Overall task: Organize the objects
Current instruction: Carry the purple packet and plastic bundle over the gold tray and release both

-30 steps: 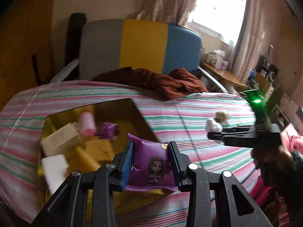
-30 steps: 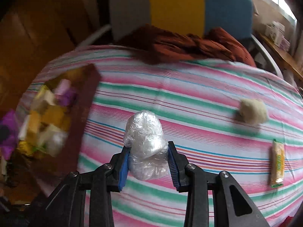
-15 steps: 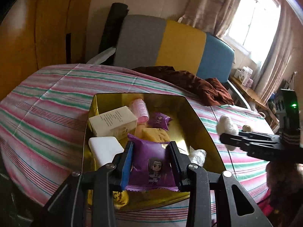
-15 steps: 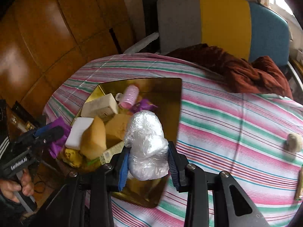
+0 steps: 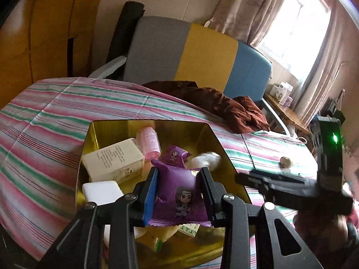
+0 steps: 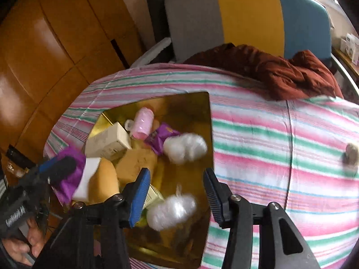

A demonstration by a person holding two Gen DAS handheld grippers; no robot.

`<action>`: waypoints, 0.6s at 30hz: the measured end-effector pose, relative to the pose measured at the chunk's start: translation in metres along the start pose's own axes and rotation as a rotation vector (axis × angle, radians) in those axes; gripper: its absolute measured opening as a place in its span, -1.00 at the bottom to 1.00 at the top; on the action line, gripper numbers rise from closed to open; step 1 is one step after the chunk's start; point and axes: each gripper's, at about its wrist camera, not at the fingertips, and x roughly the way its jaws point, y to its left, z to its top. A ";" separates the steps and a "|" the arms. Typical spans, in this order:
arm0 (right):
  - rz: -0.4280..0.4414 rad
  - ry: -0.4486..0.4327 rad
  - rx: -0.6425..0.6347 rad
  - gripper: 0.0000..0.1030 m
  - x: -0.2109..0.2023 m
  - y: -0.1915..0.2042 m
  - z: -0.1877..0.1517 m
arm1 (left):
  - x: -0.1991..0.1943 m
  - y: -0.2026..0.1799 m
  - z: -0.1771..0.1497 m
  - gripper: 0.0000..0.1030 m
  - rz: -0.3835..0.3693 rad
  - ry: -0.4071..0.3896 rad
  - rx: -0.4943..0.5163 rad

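Observation:
My left gripper (image 5: 178, 192) is shut on a purple snack packet (image 5: 179, 196) with a cartoon figure, held over the near end of a gold tin (image 5: 105, 130). My right gripper (image 6: 175, 191) is open and empty above the tin (image 6: 202, 103). A clear plastic-wrapped bundle (image 6: 185, 148) lies in the tin beside the far wall, blurred; it also shows in the left wrist view (image 5: 205, 160). A second blurred white shape (image 6: 171, 208), perhaps a reflection, shows below the right gripper. The tin also holds a cream box (image 5: 113, 162), a pink roller (image 5: 149, 141), a small purple packet (image 5: 174, 155) and yellow sponges (image 6: 134, 165).
The tin sits on a striped tablecloth (image 6: 280, 139). A small beige ball (image 6: 351, 153) lies on the cloth at the right. A brown cloth (image 6: 280, 69) is heaped at the table's far edge before a grey, yellow and blue chair (image 6: 246, 15).
My right gripper has opened and let go of the plastic-wrapped bundle, which has dropped into the tin. My left gripper still holds the purple packet and has come closer over the tin.

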 end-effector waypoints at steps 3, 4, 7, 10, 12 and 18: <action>-0.009 0.017 0.018 -0.04 0.000 -0.007 -0.010 | 0.008 -0.001 0.003 -0.28 0.004 0.008 -0.005; -0.010 0.022 0.023 -0.04 -0.001 -0.008 -0.014 | 0.011 -0.002 0.004 -0.28 0.005 0.013 -0.005; -0.014 0.027 0.036 -0.04 -0.003 -0.011 -0.022 | 0.017 -0.004 0.008 -0.27 0.002 0.023 -0.021; -0.015 0.021 0.039 -0.04 -0.006 -0.009 -0.027 | 0.023 -0.009 0.014 -0.26 0.006 0.024 -0.014; -0.019 0.015 0.030 -0.03 -0.008 -0.005 -0.029 | 0.028 -0.014 0.016 -0.25 0.011 0.031 -0.004; -0.028 0.017 0.008 -0.02 -0.009 0.001 -0.035 | 0.035 -0.019 0.016 -0.23 0.029 0.030 0.015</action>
